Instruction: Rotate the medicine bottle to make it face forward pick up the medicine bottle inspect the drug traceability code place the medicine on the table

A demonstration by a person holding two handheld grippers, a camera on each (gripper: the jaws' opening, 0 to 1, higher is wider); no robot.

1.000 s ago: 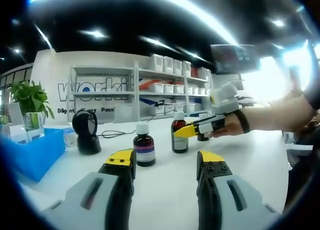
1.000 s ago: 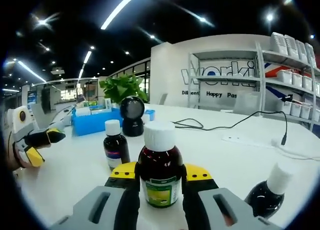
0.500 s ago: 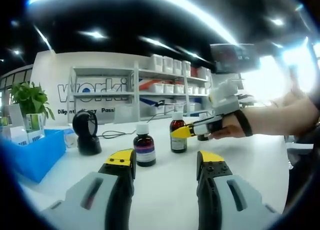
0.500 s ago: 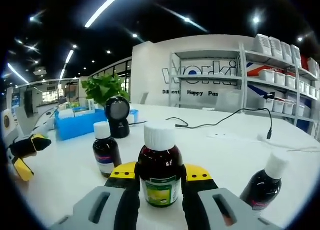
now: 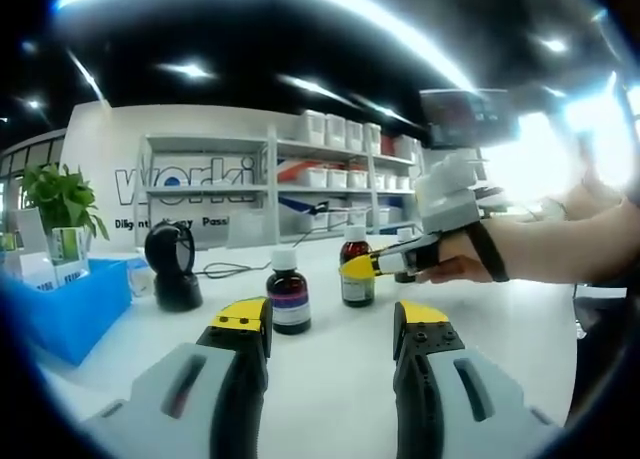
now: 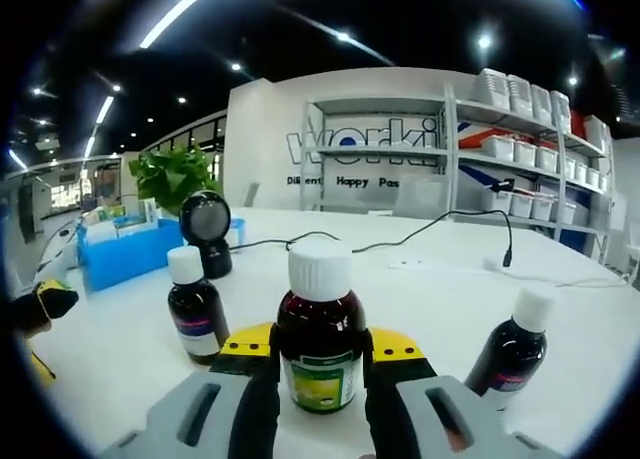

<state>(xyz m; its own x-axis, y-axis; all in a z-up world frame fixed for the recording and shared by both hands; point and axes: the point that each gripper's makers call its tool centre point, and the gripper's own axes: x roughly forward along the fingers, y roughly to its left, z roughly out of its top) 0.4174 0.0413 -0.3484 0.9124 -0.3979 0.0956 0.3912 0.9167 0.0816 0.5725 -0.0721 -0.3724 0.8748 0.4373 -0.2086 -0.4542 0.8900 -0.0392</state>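
Two risks stood out: the right gripper [image 6: 318, 374], clamped on the medicine bottle [image 6: 319, 341], could clip neighbouring bottles [image 6: 194, 307]; the left gripper [image 5: 330, 329] stood apart, empty.

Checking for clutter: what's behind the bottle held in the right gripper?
Behind the held bottle: bare white table and a black cable. Whatever lies directly behind its body is hidden.

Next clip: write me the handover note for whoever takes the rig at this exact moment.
Right gripper: shut on the medicine bottle, yellow-green label toward its camera.
Left gripper: open, holding nothing, above the table.
Two other brown bottles stand on the table: one by the black scanner, one to the right.
Done: bottle grasped, label facing forward. Whether it is off the table is unclear.
Left: inspect the traceability code, set the bottle down.
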